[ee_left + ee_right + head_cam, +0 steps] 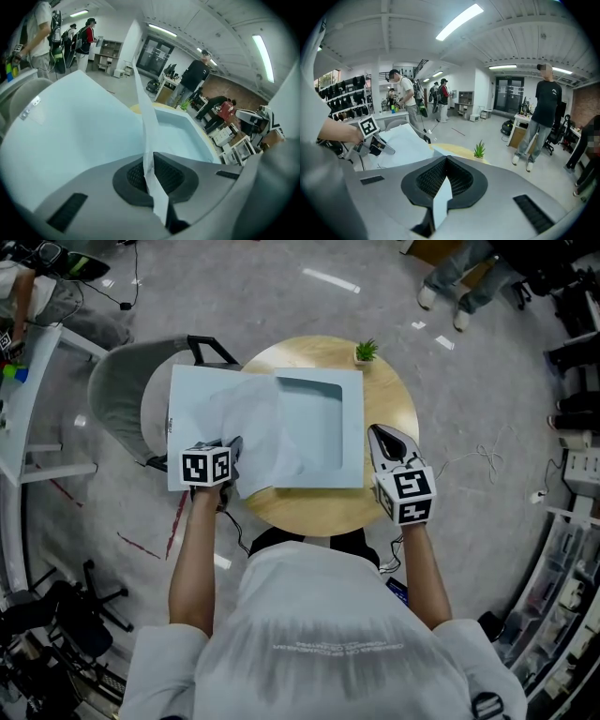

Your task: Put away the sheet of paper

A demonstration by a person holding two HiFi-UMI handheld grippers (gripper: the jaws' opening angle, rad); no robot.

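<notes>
A white sheet of paper [262,427] lies draped over an open pale blue folder box [192,395] on the round wooden table [394,399]. My left gripper [234,451] is shut on the sheet's near left edge. In the left gripper view the sheet [143,117] stands up on edge between the pads [164,176], over the blue lid [84,122] and the recessed tray [180,133]. My right gripper [380,435] rests just off the tray's right rim [356,427], jaws shut. A pale sliver shows behind its pads [459,180]; I cannot tell what it is.
A small potted plant [366,351] stands at the table's far edge, also ahead in the right gripper view [479,150]. A grey chair [117,390] sits under the lid's left part. Cables lie on the floor [487,460]. People stand about the room [546,108].
</notes>
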